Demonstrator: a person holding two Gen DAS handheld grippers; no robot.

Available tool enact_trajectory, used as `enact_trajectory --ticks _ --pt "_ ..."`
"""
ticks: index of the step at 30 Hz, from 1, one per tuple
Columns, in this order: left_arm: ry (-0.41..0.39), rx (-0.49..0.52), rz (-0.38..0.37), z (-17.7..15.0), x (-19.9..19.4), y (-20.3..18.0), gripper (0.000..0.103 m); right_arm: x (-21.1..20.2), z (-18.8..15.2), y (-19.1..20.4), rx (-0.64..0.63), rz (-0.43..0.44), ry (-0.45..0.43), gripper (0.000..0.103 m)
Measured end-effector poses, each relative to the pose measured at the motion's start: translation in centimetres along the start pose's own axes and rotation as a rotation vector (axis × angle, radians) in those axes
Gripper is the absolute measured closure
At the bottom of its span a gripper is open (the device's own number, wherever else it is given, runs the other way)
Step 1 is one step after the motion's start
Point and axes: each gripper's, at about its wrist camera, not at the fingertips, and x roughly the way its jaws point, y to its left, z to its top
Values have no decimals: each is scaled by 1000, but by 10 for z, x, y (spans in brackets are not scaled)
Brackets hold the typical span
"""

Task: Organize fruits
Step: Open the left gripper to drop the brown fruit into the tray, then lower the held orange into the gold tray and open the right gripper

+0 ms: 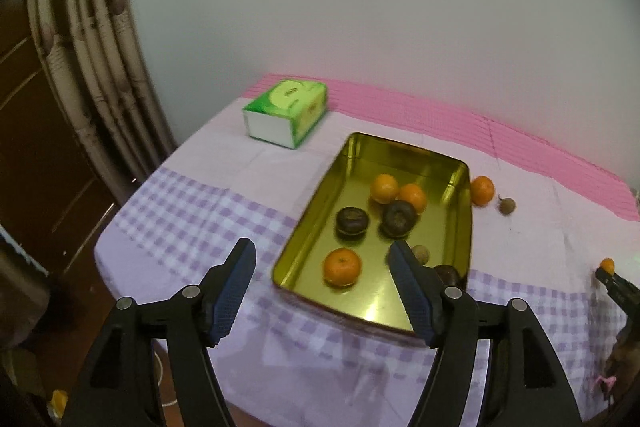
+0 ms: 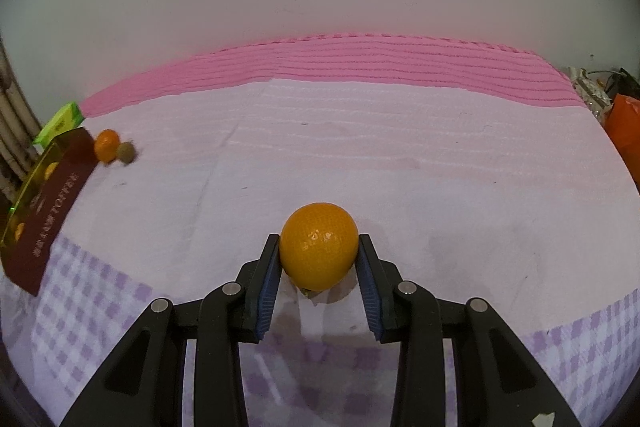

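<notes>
Orange mandarin (image 2: 319,251) between right fingers (image 2: 272,279).

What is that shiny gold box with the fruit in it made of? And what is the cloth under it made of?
The gold box looks like thin metal, probably a tin: its inside is glossy and mirrors light and the oranges. Its outside wall is dark red with printed letters. The tablecloth looks like soft woven fabric, matte, with creases and purple checks near the edge.

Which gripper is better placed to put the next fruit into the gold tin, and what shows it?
Probably the right. The right gripper is shut on an orange, ready to carry to the gold tin. The left gripper hangs open and empty above the tin's near end.
</notes>
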Motion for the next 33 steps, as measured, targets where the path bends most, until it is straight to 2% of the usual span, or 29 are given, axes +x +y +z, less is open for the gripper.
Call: enact_trajectory --ticks 7,12,16,24,33 --pt "9 -46 96 -8 7 23 33 -16 -2 38 -16 99 5 69" --pt "11 -64 122 -12 14 32 33 -36 11 98 -106 206 -24 69" --pt "5 -41 138 -14 17 30 33 -51 22 151 -186 290 -48 69" --pt "-9 -10 121 -13 16 25 33 -58 34 244 -299 448 -28 69" --pt "-12 13 112 -12 16 20 33 -34 28 304 -354 519 32 69"
